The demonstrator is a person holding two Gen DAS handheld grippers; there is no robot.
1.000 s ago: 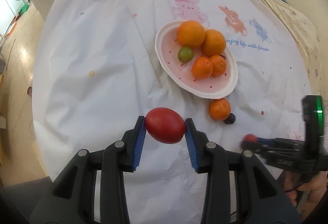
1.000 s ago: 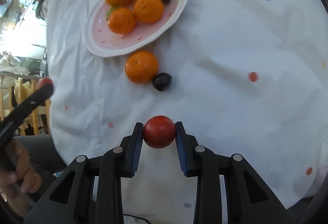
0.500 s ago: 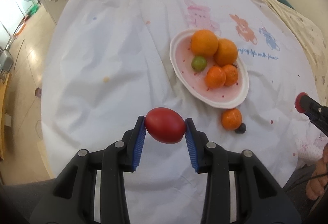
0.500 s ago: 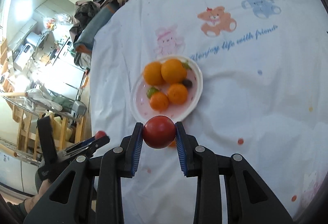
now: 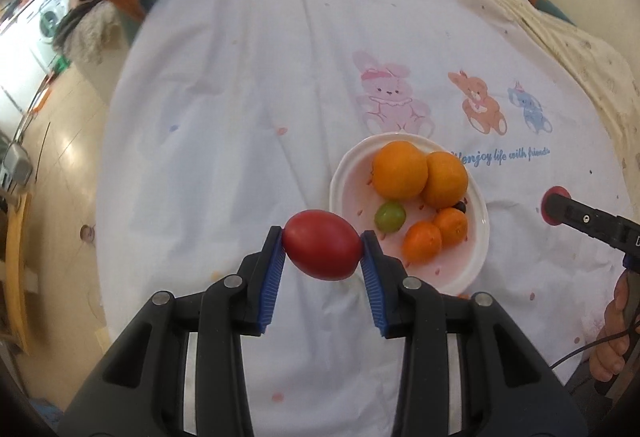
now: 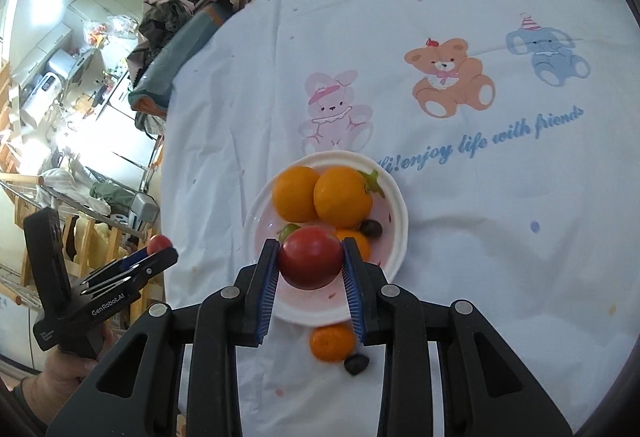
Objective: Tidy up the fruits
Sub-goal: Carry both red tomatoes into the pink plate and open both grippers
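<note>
Two red fruits are being carried toward the plate [image 6: 394, 237], one in each tongs. Left tongs [image 5: 323, 251] are squeezing an oval tomato [image 5: 322, 250] just beside the plate's near-left rim; right tongs [image 6: 310, 257] are gripping a rounder tomato [image 6: 310, 256] hovering over the plate. I am judging this as the delivery step: next, each fruit needs lowering into a free spot before the pads are letting go. Nearer, one small orange [image 6: 333, 342] and a dark fruit [image 6: 356, 363] are lying on the surface [image 6: 500, 237], outside. Inside the plate are sitting four oranges, one green fruit [image 5: 389, 215] and a dark one.
</note>
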